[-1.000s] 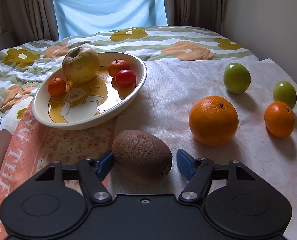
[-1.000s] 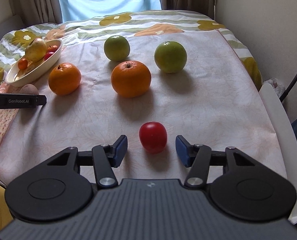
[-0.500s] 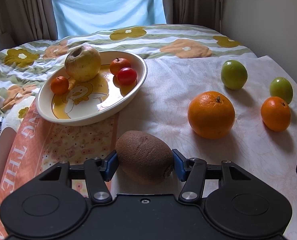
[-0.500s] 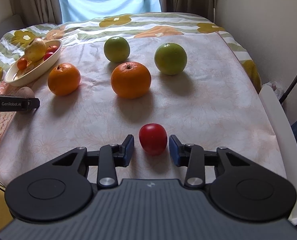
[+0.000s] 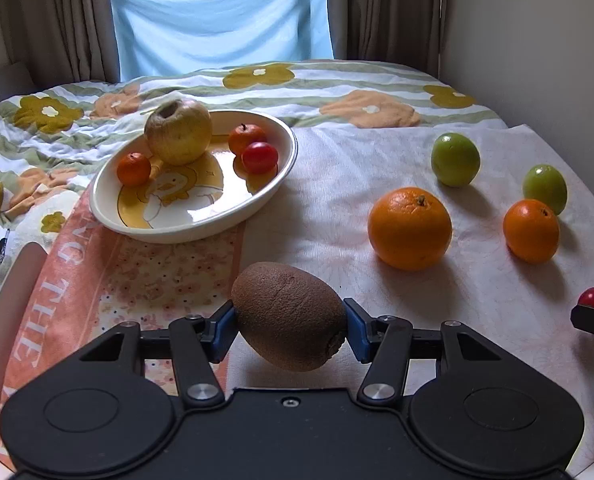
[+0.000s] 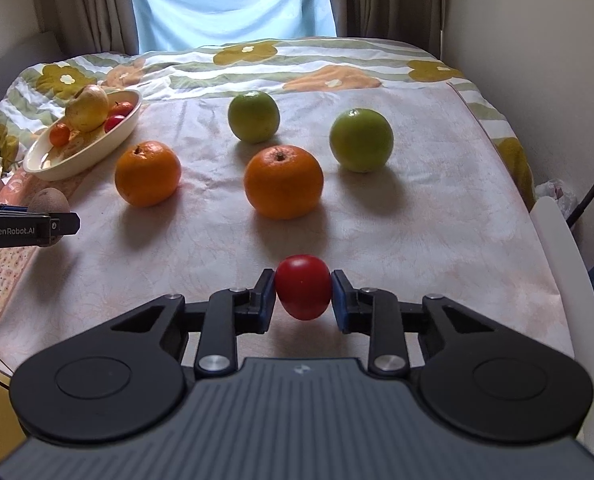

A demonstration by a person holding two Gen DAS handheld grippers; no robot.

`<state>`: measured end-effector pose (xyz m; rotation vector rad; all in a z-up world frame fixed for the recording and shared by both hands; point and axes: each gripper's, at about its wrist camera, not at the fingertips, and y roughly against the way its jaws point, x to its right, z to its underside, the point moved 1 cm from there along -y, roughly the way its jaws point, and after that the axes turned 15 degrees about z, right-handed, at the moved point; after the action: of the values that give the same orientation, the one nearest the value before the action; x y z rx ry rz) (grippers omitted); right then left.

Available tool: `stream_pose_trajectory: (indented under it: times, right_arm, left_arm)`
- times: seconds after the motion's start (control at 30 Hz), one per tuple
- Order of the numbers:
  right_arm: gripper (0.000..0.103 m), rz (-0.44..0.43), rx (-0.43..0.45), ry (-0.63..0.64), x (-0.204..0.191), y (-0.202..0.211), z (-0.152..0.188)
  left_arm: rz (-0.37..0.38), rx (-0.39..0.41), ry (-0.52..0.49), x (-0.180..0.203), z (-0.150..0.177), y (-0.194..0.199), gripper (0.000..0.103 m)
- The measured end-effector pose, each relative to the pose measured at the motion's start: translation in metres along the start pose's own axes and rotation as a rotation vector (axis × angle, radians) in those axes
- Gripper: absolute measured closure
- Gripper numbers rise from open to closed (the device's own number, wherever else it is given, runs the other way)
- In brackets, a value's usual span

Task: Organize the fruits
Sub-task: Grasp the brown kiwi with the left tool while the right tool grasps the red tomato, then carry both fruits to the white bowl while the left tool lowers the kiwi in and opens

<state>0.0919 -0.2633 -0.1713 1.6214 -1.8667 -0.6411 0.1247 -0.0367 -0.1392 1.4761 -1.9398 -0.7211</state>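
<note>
A brown kiwi [image 5: 289, 316] sits between the blue pads of my left gripper [image 5: 289, 328], which is shut on it and holds it a little above the cloth. In the right wrist view the left gripper [image 6: 25, 230] and the kiwi [image 6: 49, 200] show at the left edge. My right gripper [image 6: 303, 300] is shut on a small red tomato [image 6: 303, 292] low over the tablecloth. A cream bowl [image 5: 193, 236] at the back left holds a yellow apple [image 5: 177, 132], two small tangerines and a red tomato [image 5: 259, 157].
Two oranges [image 5: 409, 228] [image 5: 531, 230] and two green fruits [image 5: 455, 160] [image 5: 545, 188] lie loose on the pale cloth to the right of the bowl. A flowered blanket covers the far side. A wall stands close on the right, and white chair edges flank the table.
The left jaws came together on the kiwi and lifted it off the cloth. The right jaws came together on the red tomato, which stayed in place.
</note>
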Motion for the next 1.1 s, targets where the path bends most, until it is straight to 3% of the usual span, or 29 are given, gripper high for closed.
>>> stream_pose_trajectory:
  times: [0.63,1.1]
  right_arm:
    - [0.059,-0.105,0.047,0.044,-0.006,0.056,-0.046]
    - [0.059,-0.170,0.101,0.071,-0.069,0.069,-0.120]
  left_arm:
    - [-0.045,0.126,0.032,0.013,-0.024,0.090,0.044]
    - [-0.057,0.174,0.008,-0.031,-0.071,0.108,0.044]
